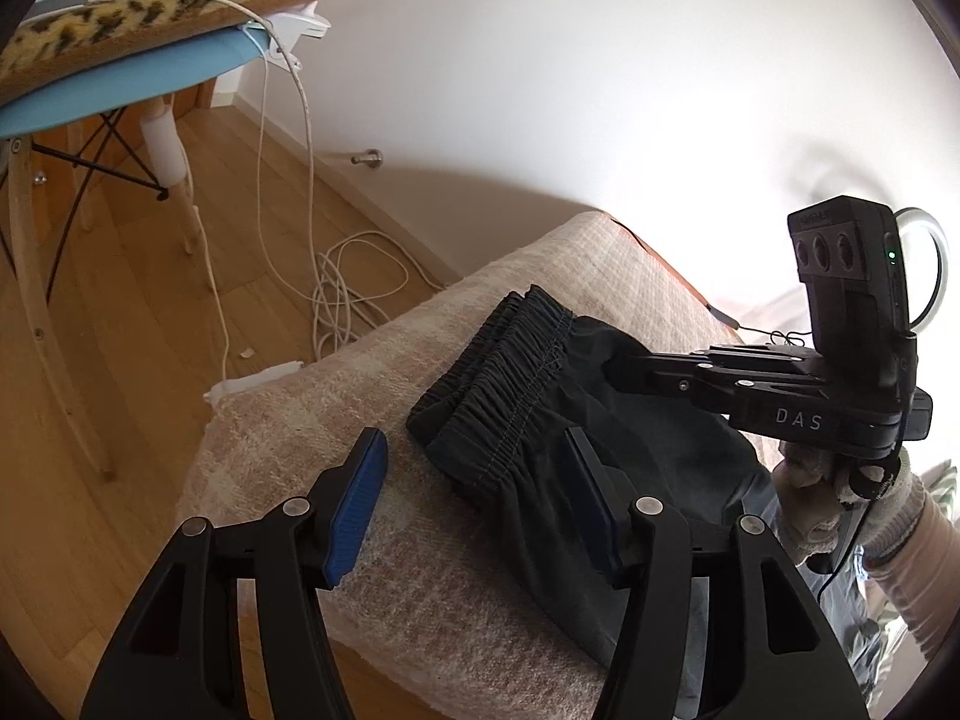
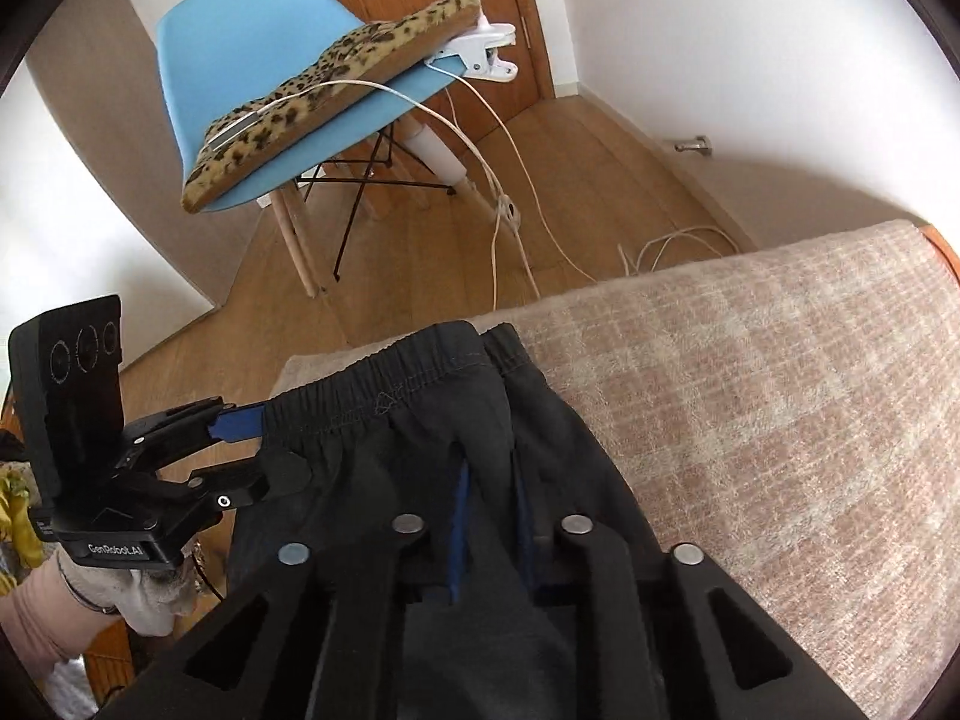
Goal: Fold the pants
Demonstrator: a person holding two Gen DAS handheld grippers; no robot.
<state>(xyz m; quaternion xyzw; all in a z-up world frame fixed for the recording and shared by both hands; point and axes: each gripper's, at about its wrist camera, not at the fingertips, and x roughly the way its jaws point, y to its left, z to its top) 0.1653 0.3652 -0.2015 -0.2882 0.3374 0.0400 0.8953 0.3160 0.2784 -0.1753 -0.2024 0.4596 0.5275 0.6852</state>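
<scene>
Bright daylight fills both views and blows out the white wall (image 1: 600, 60) at upper right, where detail is lost to glare. Soft shadows lie on the floor (image 2: 570, 168). Fisheye bending curves straight edges, and black vignette rings the corners; focus is sharp.

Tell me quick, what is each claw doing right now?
Left claw: open, straddling the waistband edge of the black pants, not pinching.
Right claw: closed on the pants fabric.
</scene>
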